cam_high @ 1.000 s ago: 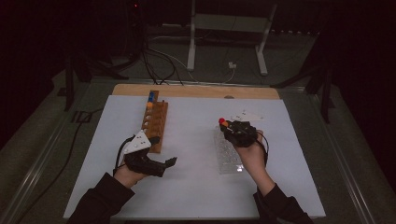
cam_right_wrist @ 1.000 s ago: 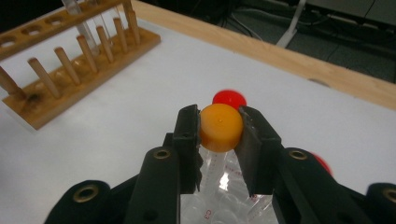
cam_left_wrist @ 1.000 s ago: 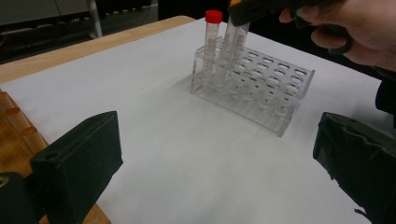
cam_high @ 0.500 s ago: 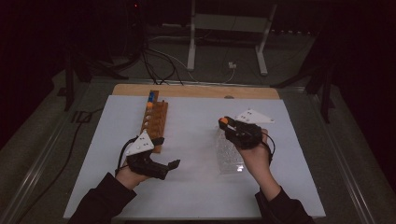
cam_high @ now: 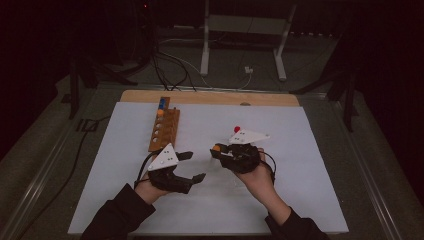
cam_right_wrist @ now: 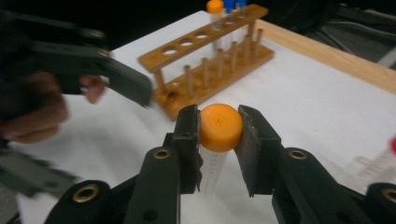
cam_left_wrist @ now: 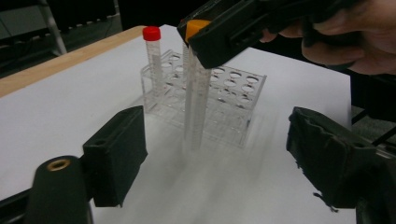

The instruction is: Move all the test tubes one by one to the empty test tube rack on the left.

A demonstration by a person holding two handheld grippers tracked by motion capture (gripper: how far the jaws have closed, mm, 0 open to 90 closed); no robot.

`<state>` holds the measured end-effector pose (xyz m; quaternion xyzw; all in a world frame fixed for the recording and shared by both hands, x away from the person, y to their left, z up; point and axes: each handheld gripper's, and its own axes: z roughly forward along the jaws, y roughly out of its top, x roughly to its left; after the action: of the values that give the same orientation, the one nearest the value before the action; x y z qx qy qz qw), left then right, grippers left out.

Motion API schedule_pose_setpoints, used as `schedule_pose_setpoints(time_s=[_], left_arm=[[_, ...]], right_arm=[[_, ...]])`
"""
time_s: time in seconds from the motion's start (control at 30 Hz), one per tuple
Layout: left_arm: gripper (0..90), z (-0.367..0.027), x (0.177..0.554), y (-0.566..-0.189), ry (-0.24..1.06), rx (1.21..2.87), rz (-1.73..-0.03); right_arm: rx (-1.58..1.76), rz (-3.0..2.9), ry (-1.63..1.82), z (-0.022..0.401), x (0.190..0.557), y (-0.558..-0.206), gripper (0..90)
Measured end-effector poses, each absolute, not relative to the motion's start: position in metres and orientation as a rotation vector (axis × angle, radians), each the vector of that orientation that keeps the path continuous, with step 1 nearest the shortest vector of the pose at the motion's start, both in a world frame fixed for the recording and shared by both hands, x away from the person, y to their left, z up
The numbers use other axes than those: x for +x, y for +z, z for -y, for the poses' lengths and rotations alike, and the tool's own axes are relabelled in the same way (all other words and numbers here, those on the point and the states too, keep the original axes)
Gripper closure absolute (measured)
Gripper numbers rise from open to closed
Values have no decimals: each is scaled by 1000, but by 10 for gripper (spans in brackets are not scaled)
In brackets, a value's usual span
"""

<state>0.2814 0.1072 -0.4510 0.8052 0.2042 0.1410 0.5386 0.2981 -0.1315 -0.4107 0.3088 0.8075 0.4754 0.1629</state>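
Note:
My right gripper (cam_right_wrist: 219, 133) is shut on the orange cap (cam_right_wrist: 220, 125) of a clear tube (cam_left_wrist: 196, 107), which hangs upright above the white mat. In the high view the right gripper (cam_high: 217, 150) sits mid-table, close to my left gripper (cam_high: 194, 166). The left gripper (cam_left_wrist: 219, 158) points at the hanging tube; its jaws have just been closing and stand apart with nothing touching the pads. Behind the tube stands a clear plastic rack (cam_left_wrist: 233, 100) with a red-capped tube (cam_left_wrist: 153, 60) in it. A wooden rack (cam_high: 164, 131) holds an orange-capped tube (cam_right_wrist: 215, 8) and blue-capped ones.
The white mat (cam_high: 310, 170) covers a wooden board (cam_high: 210, 97). Cables and a metal stand (cam_high: 242, 45) lie on the floor beyond the table's far edge. The person's sleeves enter from the bottom edge.
The right gripper has carried the orange-capped tube left and nearer, away from the clear rack and toward the left gripper. The left gripper has shifted slightly right and its jaws have narrowed.

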Motion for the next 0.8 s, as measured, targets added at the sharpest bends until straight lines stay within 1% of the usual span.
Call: schedule_pose_setpoints(time_s=[0.07,0.1,0.17,0.2,0.3,0.33,0.4,0.43,0.57,0.73,0.8], left_arm=[[282,-104,284,-453,339,1913,-493],[290,-103,285,-453,340,1910,-499],[346,-99,287,-455,344,1917,-496],[355,-98,288,-455,349,1922,-499],[455,-95,290,-458,337,1937,-481],[504,-94,291,-458,335,1942,-472],[538,-92,291,-459,332,1951,-455],[573,-92,292,-460,325,1957,-442],[650,-91,293,-460,310,1968,-416],[721,-91,294,-458,296,1965,-412],[734,-91,294,-458,296,1967,-412]], right_arm=[[871,-2319,1363,128,296,-411,699],[863,-2325,1366,127,294,-411,700],[852,-2340,1375,125,292,-410,699],[847,-2344,1372,124,291,-410,699],[838,-2356,1386,122,289,-409,699],[832,-2359,1389,122,289,-409,699],[826,-2366,1397,122,288,-409,699],[823,-2373,1393,121,288,-409,699],[804,-2385,1392,119,286,-409,700],[787,-2402,1389,117,284,-409,699],[782,-2407,1385,116,285,-410,700]])
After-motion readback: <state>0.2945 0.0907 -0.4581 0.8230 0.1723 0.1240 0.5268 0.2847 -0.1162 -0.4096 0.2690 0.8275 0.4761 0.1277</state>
